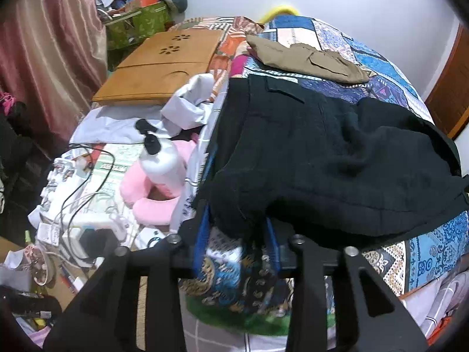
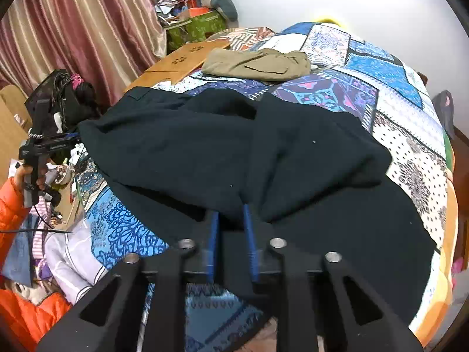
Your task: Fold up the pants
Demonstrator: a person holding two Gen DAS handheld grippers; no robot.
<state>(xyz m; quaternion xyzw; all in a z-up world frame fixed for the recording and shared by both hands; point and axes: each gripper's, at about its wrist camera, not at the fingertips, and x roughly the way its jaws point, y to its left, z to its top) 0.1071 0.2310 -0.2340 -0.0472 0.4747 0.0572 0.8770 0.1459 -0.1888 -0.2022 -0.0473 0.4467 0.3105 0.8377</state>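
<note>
Right wrist view: dark navy fabric pants lie spread and partly doubled over on the patchwork blue-and-white quilt of the bed, filling the frame centre. The right gripper sits at the 6 o'clock edge of the cloth; its blue-padded fingers stand parted, with a ridge of the fabric rising in the gap, not pinched. At 12 o'clock, apart from the dark pair, folded khaki cotton trousers rest on the quilt. At 11 o'clock a flat wooden lap tray with flower cut-outs lies just beside them. At 9 o'clock a hand in an orange padded sleeve holds the other tool.

Left wrist view: the left gripper is at the pants' near corner at 6 o'clock, fingers parted, cloth draped over the tips, blurred. At 9 o'clock a white pump bottle, pink plush pillow and loose cables crowd the bed edge.
</note>
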